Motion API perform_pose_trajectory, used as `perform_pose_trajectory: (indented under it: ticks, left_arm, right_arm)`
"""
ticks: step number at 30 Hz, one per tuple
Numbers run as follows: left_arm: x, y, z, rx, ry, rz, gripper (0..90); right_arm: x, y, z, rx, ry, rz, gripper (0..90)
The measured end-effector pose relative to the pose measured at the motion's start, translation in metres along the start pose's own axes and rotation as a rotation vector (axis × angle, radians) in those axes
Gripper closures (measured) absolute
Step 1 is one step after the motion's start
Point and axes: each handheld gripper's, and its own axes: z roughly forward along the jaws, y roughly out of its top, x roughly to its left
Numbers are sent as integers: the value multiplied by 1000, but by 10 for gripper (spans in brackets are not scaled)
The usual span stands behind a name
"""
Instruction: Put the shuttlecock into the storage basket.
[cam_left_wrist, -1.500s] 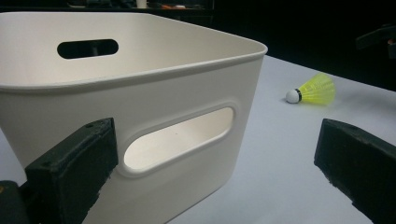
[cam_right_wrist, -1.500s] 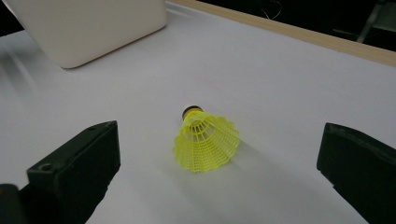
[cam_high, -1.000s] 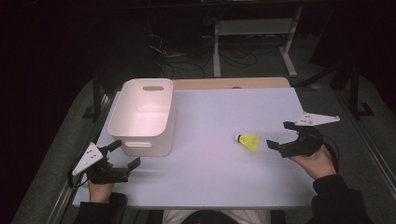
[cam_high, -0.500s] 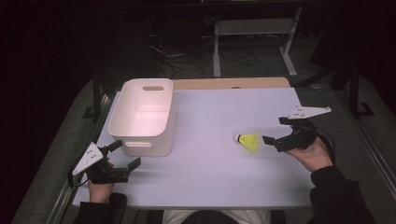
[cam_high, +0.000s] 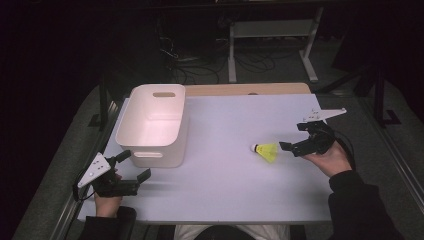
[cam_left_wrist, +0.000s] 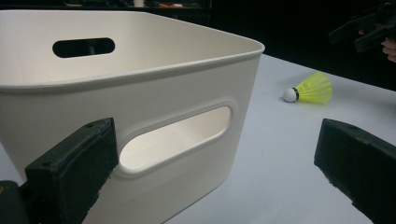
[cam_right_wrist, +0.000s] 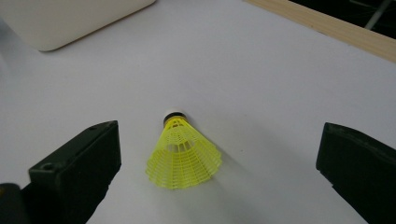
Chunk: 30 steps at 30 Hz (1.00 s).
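Lying on its side on the white surface (cam_high: 225, 180), a yellow plastic-mesh shuttlecock with a white rounded cork tip (cam_high: 266, 151) is seen to the right of a white rectangular plastic bin with slotted handles (cam_high: 154, 125), well apart from it. The cork tip is turned toward the bin and the flared skirt away from it. The right gripper (cam_high: 295, 148) is held just beside the skirt, on the side of the shuttlecock away from the bin, and is pointed at it. In the right gripper view its two black fingers (cam_right_wrist: 74, 170) are spread wide, with the shuttlecock (cam_right_wrist: 183, 154) framed between them, untouched, the skirt nearest the camera and the tip farther off. A corner of the bin (cam_right_wrist: 70, 18) is seen beyond it, and a wooden strip (cam_right_wrist: 327, 25) runs along the far edge of the surface.

The left gripper (cam_high: 135, 167) is held by the near end of the bin, at the surface's near edge. Its fingers (cam_left_wrist: 70, 172) are also set wide and nothing is gripped. In the left gripper view one finger is seen against the bin's (cam_left_wrist: 140, 107) near wall beside the handle slot; whether it is touching cannot be told. The shuttlecock (cam_left_wrist: 310, 88) is seen farther off past the bin's corner, with the right gripper (cam_left_wrist: 364, 30) beyond it.
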Motion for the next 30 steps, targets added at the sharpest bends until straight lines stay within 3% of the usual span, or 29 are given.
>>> perform_pose_trajectory:
  ticks: [12, 15, 23, 24, 26, 29, 30]
  left_arm:
    - [0, 0, 0, 1, -2, 3, 0]
    - [0, 0, 0, 1, -2, 3, 0]
    - [0, 0, 0, 1, -3, 3, 0]
    - [0, 0, 0, 1, -3, 4, 0]
    - [0, 0, 0, 2, -3, 4, 0]
    - [0, 0, 0, 2, -2, 5, 0]
    - [0, 0, 0, 2, -3, 5, 0]
  right_arm:
    - [-7, 5, 8, 18, 7, -17, 138]
    - [-8, 7, 10, 24, 32, -23, 251]
    - [-12, 9, 16, 37, 57, -35, 389]
    - [-14, 8, 18, 39, 62, -36, 461]
    - [-14, 8, 18, 39, 62, -36, 461]
    - [-19, 8, 23, 31, 71, -29, 650]
    - [-19, 8, 23, 31, 71, -29, 650]
